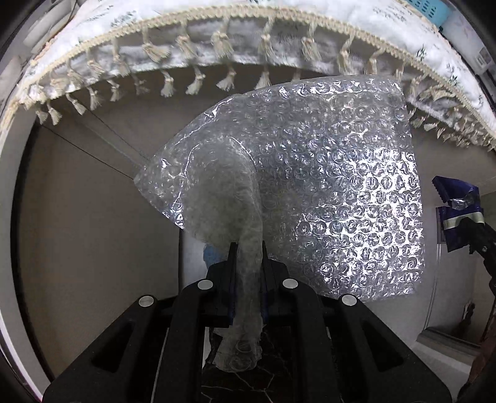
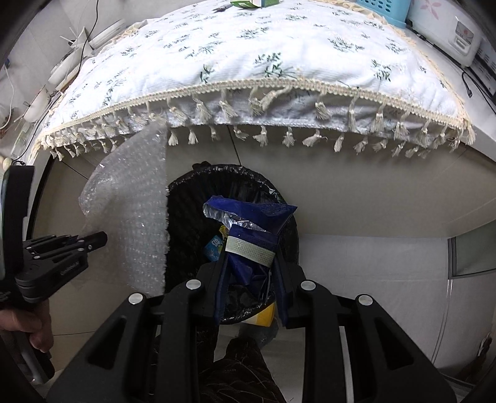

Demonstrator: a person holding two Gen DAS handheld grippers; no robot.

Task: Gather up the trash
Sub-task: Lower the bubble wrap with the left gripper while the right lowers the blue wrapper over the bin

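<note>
My left gripper (image 1: 247, 257) is shut on a sheet of clear bubble wrap (image 1: 325, 186) and holds it in the air below the table edge. The sheet also shows in the right wrist view (image 2: 133, 217), left of the bin. My right gripper (image 2: 249, 266) is shut on a crumpled blue foil wrapper (image 2: 251, 229) and holds it over a black bin (image 2: 186, 210) lined with a black bag. The wrapper also shows at the right of the left wrist view (image 1: 455, 210). Some blue and yellow trash (image 2: 215, 245) lies inside the bin.
A table with a white floral tasselled cloth (image 2: 248, 62) overhangs the bin. A blue basket (image 2: 384, 9) and a white appliance (image 2: 446, 28) stand at its far right. A yellow item (image 2: 260, 316) lies on the floor beside the bin. The floor is pale tile (image 2: 372, 279).
</note>
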